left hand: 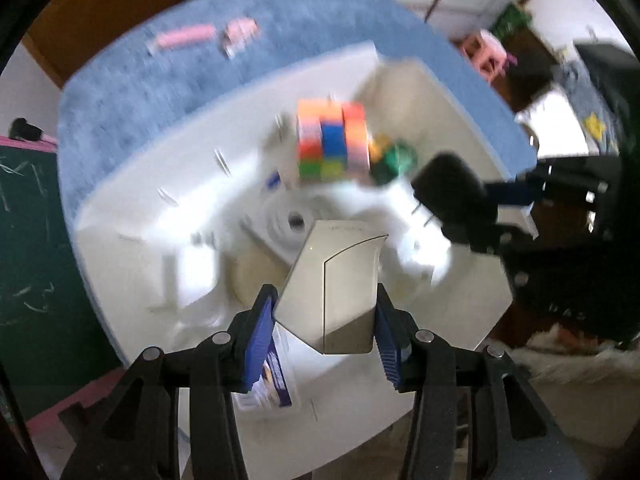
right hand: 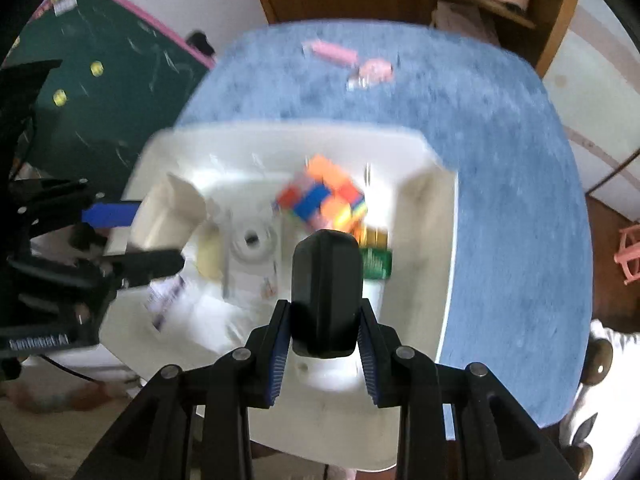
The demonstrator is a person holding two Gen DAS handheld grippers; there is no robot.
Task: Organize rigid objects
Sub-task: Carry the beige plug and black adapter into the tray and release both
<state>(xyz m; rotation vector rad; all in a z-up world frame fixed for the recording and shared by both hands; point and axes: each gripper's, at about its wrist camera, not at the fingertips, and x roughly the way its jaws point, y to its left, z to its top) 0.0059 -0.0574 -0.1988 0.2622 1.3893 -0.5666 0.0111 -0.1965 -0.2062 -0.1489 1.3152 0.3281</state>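
My left gripper is shut on a cream-coloured block and holds it above a white bin. The right gripper is shut on a black plug adapter over the same bin. Inside the bin lie a multicoloured puzzle cube, a green item and a whitish tape roll. In the left wrist view the adapter hangs at the right. In the right wrist view the cream block shows at the left. Both views are blurred.
The bin stands on a round table under a blue cloth. Two pink items lie on the cloth's far side. A printed card lies in the bin. A green chalkboard stands to the left, wooden furniture behind.
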